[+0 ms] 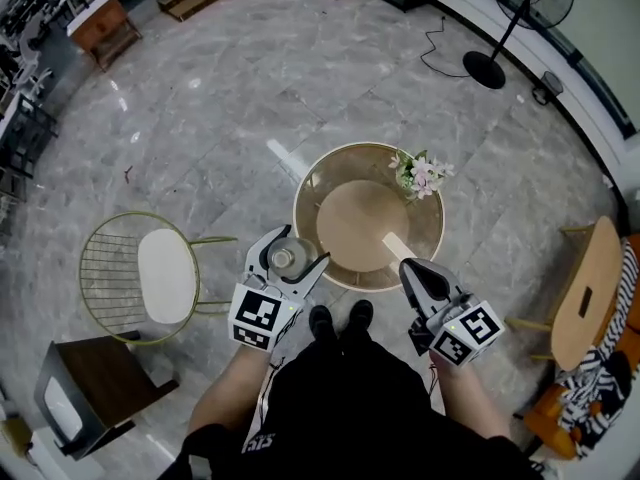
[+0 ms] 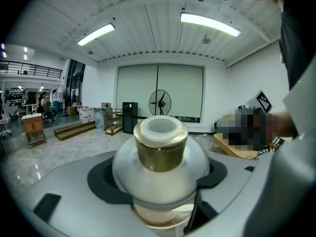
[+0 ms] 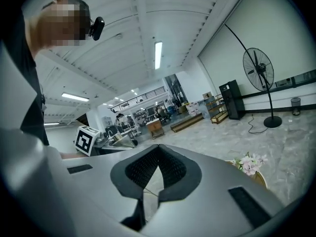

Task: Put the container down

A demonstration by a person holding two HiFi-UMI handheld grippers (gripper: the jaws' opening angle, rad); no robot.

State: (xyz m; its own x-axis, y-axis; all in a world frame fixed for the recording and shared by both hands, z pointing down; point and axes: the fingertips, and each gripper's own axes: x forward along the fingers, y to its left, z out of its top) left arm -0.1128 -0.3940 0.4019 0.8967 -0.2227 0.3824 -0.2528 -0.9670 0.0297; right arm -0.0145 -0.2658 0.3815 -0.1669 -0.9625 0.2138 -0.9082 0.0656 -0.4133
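Left claw [image 1: 292, 258] is clamped on the gold-necked glass container [image 2: 161, 149], held beside the round counter's [image 1: 352, 230] near-left rim. Right claw [image 1: 411, 269]: jaws together, empty. Carry it inboard, clear of the flowers [image 1: 420, 174], keep it upright, seat the base, then release.

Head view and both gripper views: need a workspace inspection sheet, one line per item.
Surface: round table, gold rim, mostly bare.
Job's things: container, gold neck, held in the air near the table's left edge, not set down.
Clutter: flowers at the far right rim; pale strip on the top.
Grippers: left gripper jaws shut on the container; right gripper jaws together, empty.
Cables: cable on the floor by the fan.
Surroundings: wire chair left, wooden chair right.
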